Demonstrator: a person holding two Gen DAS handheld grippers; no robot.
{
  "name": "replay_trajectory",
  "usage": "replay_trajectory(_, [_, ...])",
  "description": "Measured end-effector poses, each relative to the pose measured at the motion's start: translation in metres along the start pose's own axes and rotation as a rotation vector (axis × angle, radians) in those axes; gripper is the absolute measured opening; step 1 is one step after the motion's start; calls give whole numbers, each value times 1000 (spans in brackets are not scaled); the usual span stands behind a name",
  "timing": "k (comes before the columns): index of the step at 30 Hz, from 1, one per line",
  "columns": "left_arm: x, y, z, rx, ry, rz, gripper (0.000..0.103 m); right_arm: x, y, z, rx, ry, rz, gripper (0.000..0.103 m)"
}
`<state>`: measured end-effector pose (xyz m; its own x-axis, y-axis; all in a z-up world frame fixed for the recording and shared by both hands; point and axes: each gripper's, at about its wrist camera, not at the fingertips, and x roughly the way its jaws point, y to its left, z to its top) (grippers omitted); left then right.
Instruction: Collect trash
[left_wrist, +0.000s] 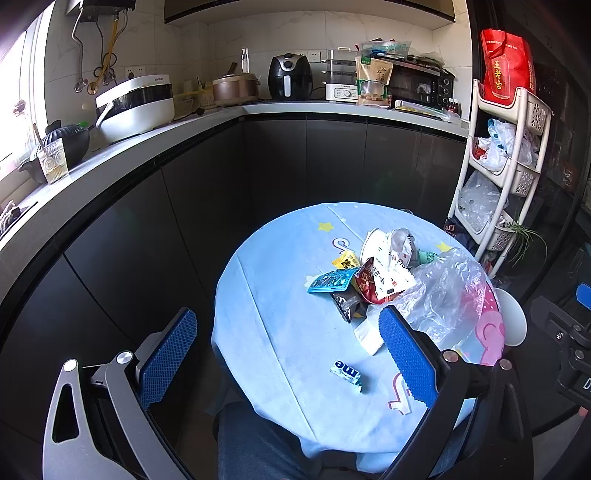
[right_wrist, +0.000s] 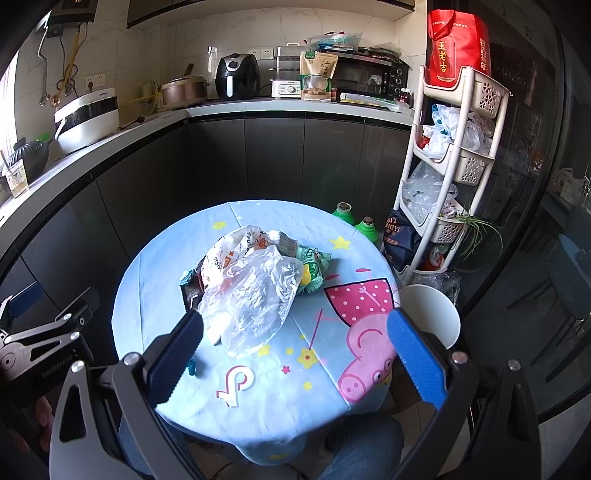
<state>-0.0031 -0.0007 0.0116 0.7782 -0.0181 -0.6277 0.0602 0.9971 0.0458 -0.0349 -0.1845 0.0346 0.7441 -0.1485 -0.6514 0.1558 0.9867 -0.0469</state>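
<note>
A small round table covered with a light-blue cartoon-print cloth (right_wrist: 258, 398) is seen from both wrist cameras, with the trash gathered in one heap near its centre. The heap is topped by a crumpled clear plastic bag (right_wrist: 251, 299), which lies over a white printed bag (right_wrist: 236, 247) and several snack wrappers; a flat teal blister-type pack (left_wrist: 330, 281) and a red-and-white wrapper (left_wrist: 384, 282) are exposed on the left side of the heap. One small white-and-blue gum-type packet (left_wrist: 346, 374) lies apart from the heap, nearer the table's front edge.

The left gripper (left_wrist: 288, 354) is held above the near left part of the table, its blue-padded jaws spread wide and nothing between them. The right gripper (right_wrist: 295, 358) is held likewise over the near edge, jaws fully apart and empty. Both are judged to be positioned for an approach, with no item yet taken.

The clear plastic bag is judged to be the likely receptacle, since it lies uppermost and just ahead of the right gripper. Thin film can be expected to slip or bunch when pinched, so a fold or edge should be seized rather than a flat face. The stray packet is best reached by the left gripper.
</note>
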Motion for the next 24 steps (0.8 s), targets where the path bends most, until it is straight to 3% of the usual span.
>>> replay_trajectory(24, [-3, 1, 1, -4, -4, -3, 95, 0, -1, -2, 1, -3, 3, 100])
